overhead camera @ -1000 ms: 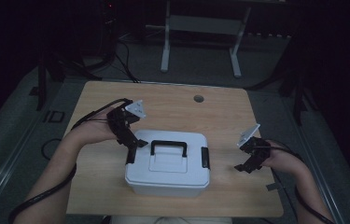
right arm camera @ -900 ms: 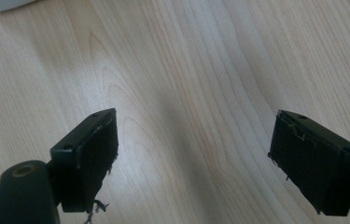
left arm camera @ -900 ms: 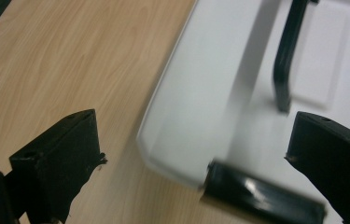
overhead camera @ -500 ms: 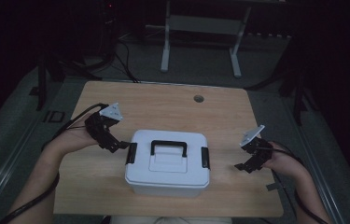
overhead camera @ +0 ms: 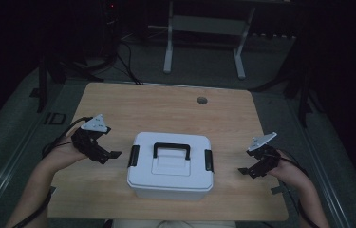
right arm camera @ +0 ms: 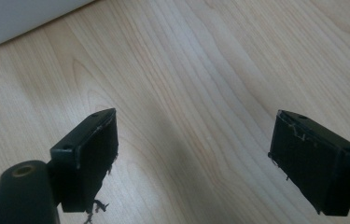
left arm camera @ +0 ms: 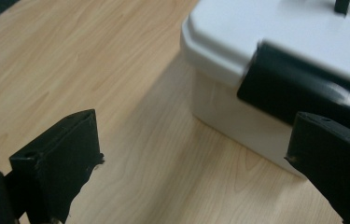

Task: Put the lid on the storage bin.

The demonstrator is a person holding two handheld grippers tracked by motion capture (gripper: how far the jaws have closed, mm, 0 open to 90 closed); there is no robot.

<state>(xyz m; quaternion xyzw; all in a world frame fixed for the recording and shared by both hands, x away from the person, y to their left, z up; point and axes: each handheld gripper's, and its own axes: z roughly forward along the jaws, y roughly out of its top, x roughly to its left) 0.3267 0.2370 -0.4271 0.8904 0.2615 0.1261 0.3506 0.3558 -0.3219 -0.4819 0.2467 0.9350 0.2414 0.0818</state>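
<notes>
White plastic storage box [overhead camera: 170,166] sits near the front middle of the wooden table [overhead camera: 175,109], its lid smooth with rounded corners, a black carry handle [overhead camera: 171,149] lying flat on top and a black latch on each short end. Going from the left: the left gripper [overhead camera: 113,155] hovers just beside the box's left end, its two blocky black jaws spread wide with nothing between them. In the left gripper view the left latch [left arm camera: 298,91] is a glossy, curved black clip over the lid's rim, close ahead of the jaws, and the pale grain of the table runs under them. A grey three-cornered plate tops each tool. On the far side of the box, the right gripper [overhead camera: 243,170] hangs well apart from the right latch [overhead camera: 208,160], jaws likewise parted and empty; its own view shows their frayed, rough pads [right arm camera: 95,154] above bare wood, with a corner of the white box at the upper left.
</notes>
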